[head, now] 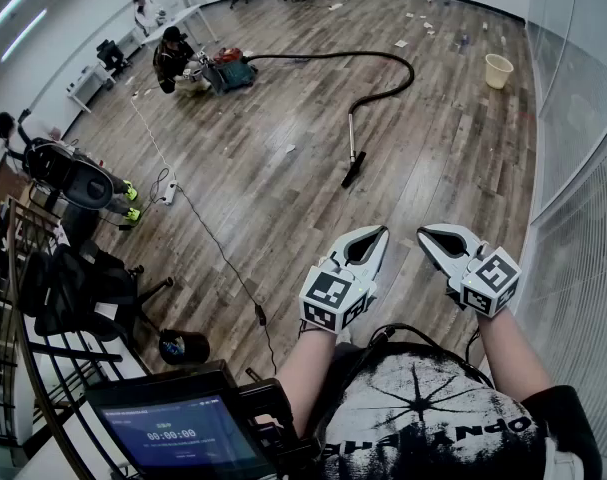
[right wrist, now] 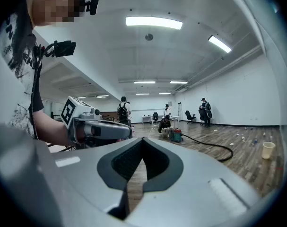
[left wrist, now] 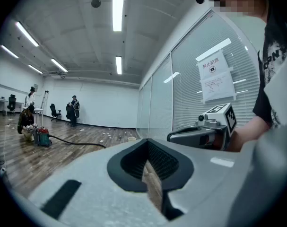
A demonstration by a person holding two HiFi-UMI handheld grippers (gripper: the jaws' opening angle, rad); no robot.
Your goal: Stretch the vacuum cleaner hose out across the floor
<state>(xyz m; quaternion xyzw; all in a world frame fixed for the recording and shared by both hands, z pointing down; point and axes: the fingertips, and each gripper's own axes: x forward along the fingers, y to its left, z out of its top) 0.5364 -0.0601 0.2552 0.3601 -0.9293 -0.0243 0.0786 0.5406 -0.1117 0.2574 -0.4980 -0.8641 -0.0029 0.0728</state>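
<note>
**A:** Gripper states?

**B:** Left gripper (head: 381, 233): jaws pressed together, tips meeting, nothing between them. Right gripper (head: 424, 234): the same, closed on nothing. The two are held side by side, a little apart, with their tips pointing out over the wood floor (head: 283, 208).

**A:** Position of the hose? Reference point, please.

**B:** The reference is the vacuum canister (head: 230, 72), red and teal, standing on the floor. In the head view the black hose (head: 333, 54) leaves the canister and runs off to its right in a nearly straight line. It then loops round and doubles back toward the grippers' side. There it joins a metal wand (head: 354, 133), and the wand ends in a dark floor nozzle (head: 353, 175) lying on the boards. So the hose lies in a hook shape, not a straight run. Both grippers are well apart from the canister. They are also clear of the nozzle, the part nearest them. Neither touches anything.

**A:** Anything else around the canister?

**B:** A person (head: 170, 53) crouches just beside it, on its left. A cream bucket (head: 498, 70) stands far to its right, past the hose loop. A thin cable (head: 223, 258) crosses the floor on the canister's left, running toward the grippers' side.
</note>
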